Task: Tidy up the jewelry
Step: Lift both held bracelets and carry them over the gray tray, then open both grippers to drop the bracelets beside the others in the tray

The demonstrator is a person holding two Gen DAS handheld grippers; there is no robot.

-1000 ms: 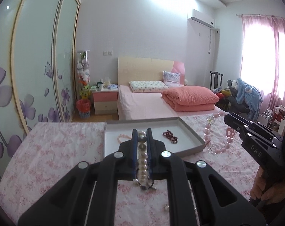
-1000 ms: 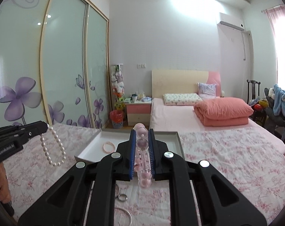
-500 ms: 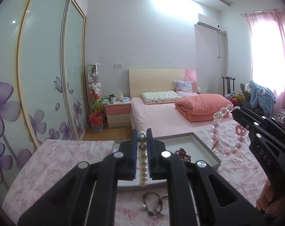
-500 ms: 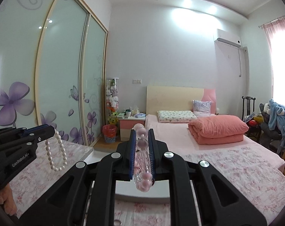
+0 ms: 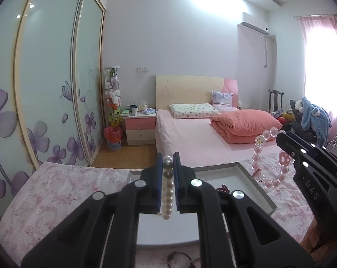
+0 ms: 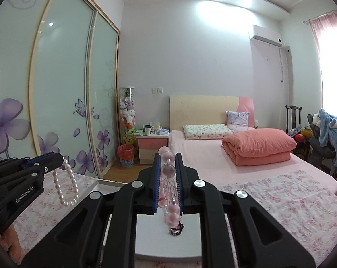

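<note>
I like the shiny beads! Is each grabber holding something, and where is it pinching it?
Yes. The left gripper pinches the pearl bracelet by its top beads; the right gripper pinches the pink bead bracelet the same way. Both loops dangle.

Left gripper [image 5: 168, 163]: matte black plastic frame, two angular arms with cut-out windows, four round silver screw heads, blue ribbed pads lining the fingers [image 5: 159, 169]. From the side, white lettering "GenRobot.AI". Right gripper [image 6: 168, 165]: same black build, silver screws, blue pads; side lettering "DAS". Bare skin of the hand [image 5: 311, 239] shows under its grip.
</note>
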